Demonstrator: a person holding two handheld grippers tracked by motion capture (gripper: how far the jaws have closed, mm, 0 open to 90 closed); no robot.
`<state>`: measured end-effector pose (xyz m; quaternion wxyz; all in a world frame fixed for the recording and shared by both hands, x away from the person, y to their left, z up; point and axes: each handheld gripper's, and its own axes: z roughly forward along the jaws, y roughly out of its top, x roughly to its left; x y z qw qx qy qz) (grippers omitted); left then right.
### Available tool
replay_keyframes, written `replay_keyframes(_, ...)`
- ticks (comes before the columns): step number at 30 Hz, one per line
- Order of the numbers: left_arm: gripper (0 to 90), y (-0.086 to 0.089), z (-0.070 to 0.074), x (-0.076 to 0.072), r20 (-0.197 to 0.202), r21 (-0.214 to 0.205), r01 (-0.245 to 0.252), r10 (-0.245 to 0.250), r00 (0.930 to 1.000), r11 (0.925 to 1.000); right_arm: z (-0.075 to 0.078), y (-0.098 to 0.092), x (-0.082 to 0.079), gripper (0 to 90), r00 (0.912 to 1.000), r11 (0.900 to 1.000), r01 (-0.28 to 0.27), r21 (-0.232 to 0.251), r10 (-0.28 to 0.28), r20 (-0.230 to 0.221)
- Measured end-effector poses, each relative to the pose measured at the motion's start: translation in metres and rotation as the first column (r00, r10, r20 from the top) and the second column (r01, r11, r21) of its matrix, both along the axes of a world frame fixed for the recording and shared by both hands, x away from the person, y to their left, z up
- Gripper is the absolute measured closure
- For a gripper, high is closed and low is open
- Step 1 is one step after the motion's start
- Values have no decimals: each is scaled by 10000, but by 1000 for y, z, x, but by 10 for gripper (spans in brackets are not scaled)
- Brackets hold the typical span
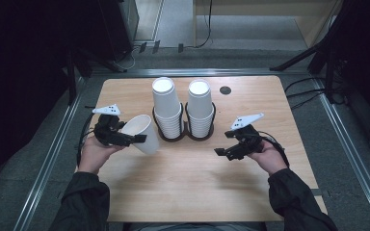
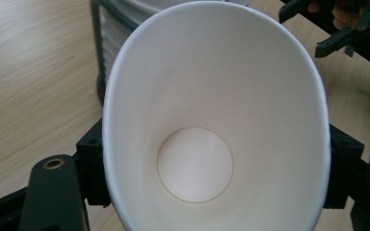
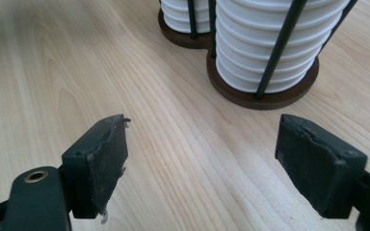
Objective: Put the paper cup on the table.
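The left tool (image 1: 136, 139) is clamped on a paper cup (image 1: 141, 133), tilted with its mouth toward the person, just left of the cup holder (image 1: 183, 130), likely for separating or handing it over; the right tool (image 1: 220, 152), jaws apart and empty, waits right of the holder above the counter (image 1: 183, 183), probably ready to receive.
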<state>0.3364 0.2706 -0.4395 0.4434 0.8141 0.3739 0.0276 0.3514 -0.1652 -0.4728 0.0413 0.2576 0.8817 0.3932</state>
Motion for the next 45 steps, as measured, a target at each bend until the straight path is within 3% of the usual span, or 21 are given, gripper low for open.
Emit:
replay_keyframes(9,219,27,-4,10,-18,158,-900,901,9959,9958,-3,2,2,197,9999,9998,-26,-173,24,-112)
replay_keyframes(14,216,43,-6,18,120,249,-1476,1474,9890,9887,-5,3,1,201,9999,9987,-47,-517,53,128)
replay_keyframes(19,214,57,-10,25,11,458,-1859,1860,9825,9815,-6,1,-1,201,10000,9983,10,-576,-7,67)
replay_keyframes(22,210,63,-14,31,5,689,-2178,2183,9759,9736,-8,-1,-2,201,10000,9980,88,-631,-87,12)
replay_keyframes(25,204,64,-18,37,78,1021,-2284,2288,9734,9682,-8,-3,-3,201,9999,9974,137,-705,-138,0)
replay_keyframes(28,192,64,-24,43,208,1103,-2243,2234,9745,9682,-9,-6,-5,201,9998,9972,177,-720,-177,14)
replay_keyframes(31,182,64,-30,50,368,1211,-2477,2451,9688,9612,-9,-8,-6,201,9996,9967,293,-751,-293,7)
replay_keyframes(36,163,59,-39,57,468,1838,-2742,2703,9616,9439,-10,-12,-8,201,9993,9965,364,-755,-362,44)
replay_keyframes(45,132,61,-41,59,292,1595,-2757,2746,9611,9479,-10,-15,-10,201,9993,9964,374,-762,-372,31)
